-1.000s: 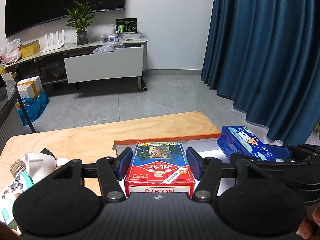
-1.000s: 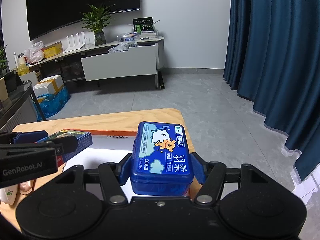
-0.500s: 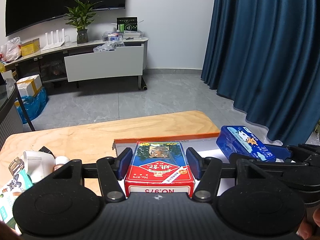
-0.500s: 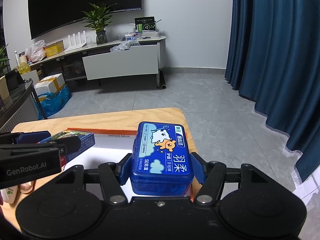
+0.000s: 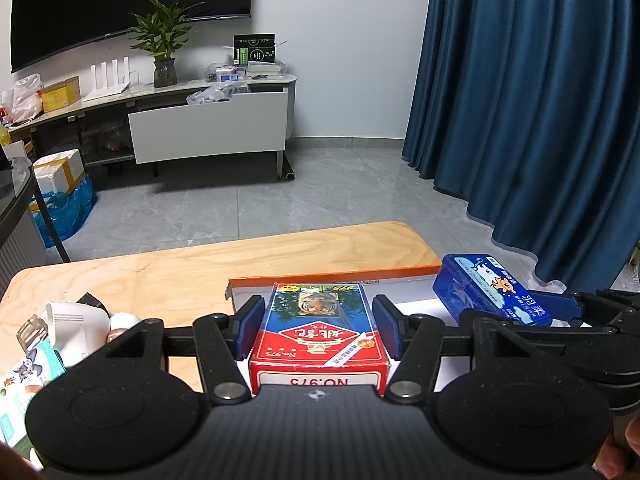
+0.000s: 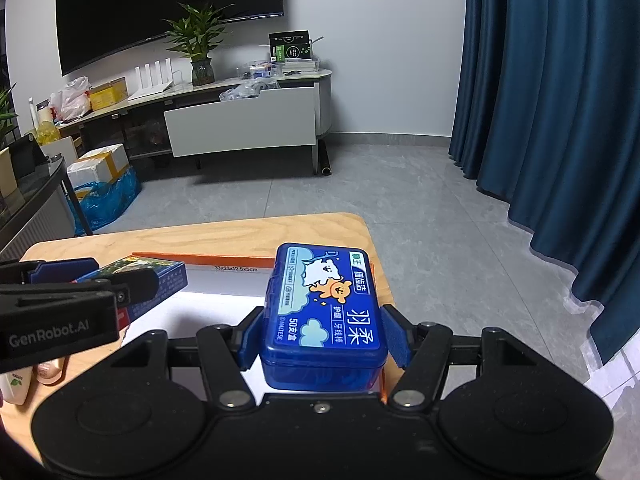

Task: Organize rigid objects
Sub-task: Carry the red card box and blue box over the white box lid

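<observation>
While gripping from both flanks, holding the red card pack (image 5: pixel 318 330) in the left claw (image 5: pixel 318 332), with each blue pad (image 5: pixel 249 332) pressing a long side. Hovering over the shallow orange-edged box (image 5: pixel 332 280) lying on the wooden worktop (image 5: pixel 160 276), its white interior showing beneath the pack. Judging by the pack's raised, tilted pose, not yet resting on the box floor. Leaving loose items, among them a white cup-like object (image 5: pixel 76 326), at the left end of the worktop. Showing also, at the right of this view, the blue plastic case (image 5: pixel 486 290) carried by the other claw.

Turning to the right wrist view: clamping the blue plastic case (image 6: pixel 326 312) in the right claw (image 6: pixel 324 338), pads set against its two long sides, jaws moderately spread to match its width. Holding it above the right-hand part of the orange-edged box (image 6: pixel 224 264), near the worktop (image 6: pixel 200 240) edge. Seeing the left claw (image 6: pixel 132 284) with the card pack (image 6: pixel 160 276) alongside, apart from the case.

Step in hand, as judged: carrying both items for placement in the box. Next move requiring: lowering each item flat onto the white floor, keeping them side by side without collision, then spreading the jaws only once seated.
</observation>
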Demonstrator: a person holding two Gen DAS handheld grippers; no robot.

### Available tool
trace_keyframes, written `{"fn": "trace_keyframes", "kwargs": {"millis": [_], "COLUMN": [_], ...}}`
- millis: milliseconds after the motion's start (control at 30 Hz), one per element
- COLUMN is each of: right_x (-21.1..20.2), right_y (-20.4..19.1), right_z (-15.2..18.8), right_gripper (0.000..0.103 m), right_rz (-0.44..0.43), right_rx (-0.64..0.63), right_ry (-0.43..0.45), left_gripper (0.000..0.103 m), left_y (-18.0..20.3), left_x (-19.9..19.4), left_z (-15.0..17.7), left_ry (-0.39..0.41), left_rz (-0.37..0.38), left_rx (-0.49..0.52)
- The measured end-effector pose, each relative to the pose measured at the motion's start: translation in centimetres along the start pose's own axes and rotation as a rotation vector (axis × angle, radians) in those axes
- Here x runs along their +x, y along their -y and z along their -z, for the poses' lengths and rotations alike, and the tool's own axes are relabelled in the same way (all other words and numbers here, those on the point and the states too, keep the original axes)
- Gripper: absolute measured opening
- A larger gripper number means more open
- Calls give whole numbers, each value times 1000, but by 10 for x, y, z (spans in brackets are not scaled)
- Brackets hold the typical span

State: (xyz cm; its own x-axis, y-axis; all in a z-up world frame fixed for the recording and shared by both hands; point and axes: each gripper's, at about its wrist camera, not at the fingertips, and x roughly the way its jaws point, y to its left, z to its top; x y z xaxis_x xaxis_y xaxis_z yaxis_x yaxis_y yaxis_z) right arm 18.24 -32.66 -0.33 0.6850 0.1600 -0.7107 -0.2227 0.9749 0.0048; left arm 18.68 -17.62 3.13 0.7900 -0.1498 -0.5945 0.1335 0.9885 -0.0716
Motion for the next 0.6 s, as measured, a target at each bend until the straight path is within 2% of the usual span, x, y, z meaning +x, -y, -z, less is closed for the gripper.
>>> {"fn": "trace_keyframes", "kwargs": {"millis": [600], "right_x": [8], "right_y": [-1], "right_z": [1], "right_gripper": [74], "right_rz": [-8], "right_rx": [-15], "right_ry": [-13], "left_gripper": [60], "left_y": [-1], "left_x": [2], "left_z": [1], "left_ry": [-5], "left_rz": [-3], "left_rx": [-13]}}
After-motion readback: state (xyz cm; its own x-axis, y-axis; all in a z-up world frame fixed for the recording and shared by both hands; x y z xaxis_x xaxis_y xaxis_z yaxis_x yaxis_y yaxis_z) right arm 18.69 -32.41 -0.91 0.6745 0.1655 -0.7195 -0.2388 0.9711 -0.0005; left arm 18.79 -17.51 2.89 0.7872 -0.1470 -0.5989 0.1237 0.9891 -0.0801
